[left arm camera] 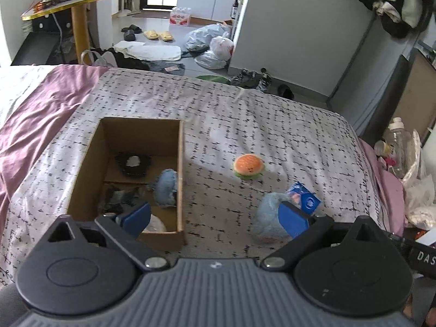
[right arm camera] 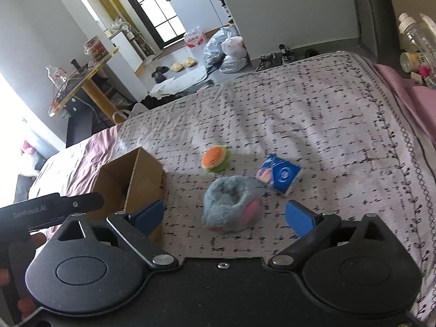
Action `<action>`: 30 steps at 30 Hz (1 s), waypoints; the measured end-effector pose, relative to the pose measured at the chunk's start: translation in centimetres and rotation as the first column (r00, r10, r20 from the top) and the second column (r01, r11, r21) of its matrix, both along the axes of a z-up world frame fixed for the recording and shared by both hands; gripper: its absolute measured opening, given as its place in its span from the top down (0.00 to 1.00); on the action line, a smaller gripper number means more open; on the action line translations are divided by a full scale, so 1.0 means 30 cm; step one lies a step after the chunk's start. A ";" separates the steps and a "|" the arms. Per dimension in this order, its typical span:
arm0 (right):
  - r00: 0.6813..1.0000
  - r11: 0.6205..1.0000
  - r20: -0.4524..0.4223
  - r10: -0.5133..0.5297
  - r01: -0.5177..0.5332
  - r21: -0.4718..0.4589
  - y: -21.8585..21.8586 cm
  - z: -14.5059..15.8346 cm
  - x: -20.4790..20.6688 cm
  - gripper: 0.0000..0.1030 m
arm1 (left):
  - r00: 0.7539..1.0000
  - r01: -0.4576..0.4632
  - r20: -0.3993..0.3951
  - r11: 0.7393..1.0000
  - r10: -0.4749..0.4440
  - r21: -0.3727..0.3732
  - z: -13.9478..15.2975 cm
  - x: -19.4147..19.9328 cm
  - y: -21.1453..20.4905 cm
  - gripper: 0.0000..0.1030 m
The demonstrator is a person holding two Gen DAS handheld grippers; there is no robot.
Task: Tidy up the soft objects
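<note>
A cardboard box point(left arm camera: 181, 147) sits on the bed and holds a blue fuzzy slipper point(left arm camera: 164, 188) and dark soft items point(left arm camera: 133, 164). It also shows in the right wrist view point(right arm camera: 141, 179). A second blue fuzzy slipper point(right arm camera: 231, 207) lies on the blanket, also in the left wrist view point(left arm camera: 268, 215). A burger plush point(left arm camera: 248, 166) point(right arm camera: 215, 158) and a blue tissue pack point(left arm camera: 306, 197) point(right arm camera: 280, 175) lie nearby. My left gripper point(left arm camera: 215, 219) is open above the box's right wall. My right gripper point(right arm camera: 224, 215) is open, straddling the loose slipper.
The patterned blanket point(left arm camera: 245, 120) covers the bed, with a pink sheet point(left arm camera: 41, 109) at left. Bottles and clutter point(left arm camera: 400, 147) stand at the right edge. Bags, slippers and shoes lie on the floor beyond point(left arm camera: 215, 43). A yellow table point(left arm camera: 76, 2) stands far left.
</note>
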State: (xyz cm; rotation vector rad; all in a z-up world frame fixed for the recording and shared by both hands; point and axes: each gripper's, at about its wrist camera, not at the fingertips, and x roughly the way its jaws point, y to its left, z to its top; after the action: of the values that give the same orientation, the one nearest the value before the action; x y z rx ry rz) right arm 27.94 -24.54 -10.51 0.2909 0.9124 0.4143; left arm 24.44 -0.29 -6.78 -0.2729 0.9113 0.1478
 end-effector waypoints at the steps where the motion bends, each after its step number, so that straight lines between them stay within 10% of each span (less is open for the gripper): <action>1: 1.000 1.000 0.002 -0.002 0.002 -0.002 -0.011 -0.003 0.005 0.06 | 1.000 0.000 0.001 1.000 0.000 -0.001 0.000 0.003 -0.012 0.04; 16: 0.999 1.000 -0.025 -0.024 0.023 -0.004 -0.089 -0.040 0.129 0.07 | 1.000 0.013 -0.014 0.999 -0.013 0.030 -0.034 0.142 -0.147 0.05; 30: 0.988 0.970 -0.062 0.142 -0.151 -0.192 -0.071 -0.203 0.262 0.20 | 0.993 0.043 -0.109 0.999 -0.040 0.021 -0.173 0.372 -0.183 0.06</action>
State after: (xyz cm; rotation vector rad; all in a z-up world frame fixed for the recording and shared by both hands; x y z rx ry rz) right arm 35.80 -26.66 -16.62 0.0530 1.0170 0.4512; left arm 35.60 -5.78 -11.96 -0.2254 1.0222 0.1359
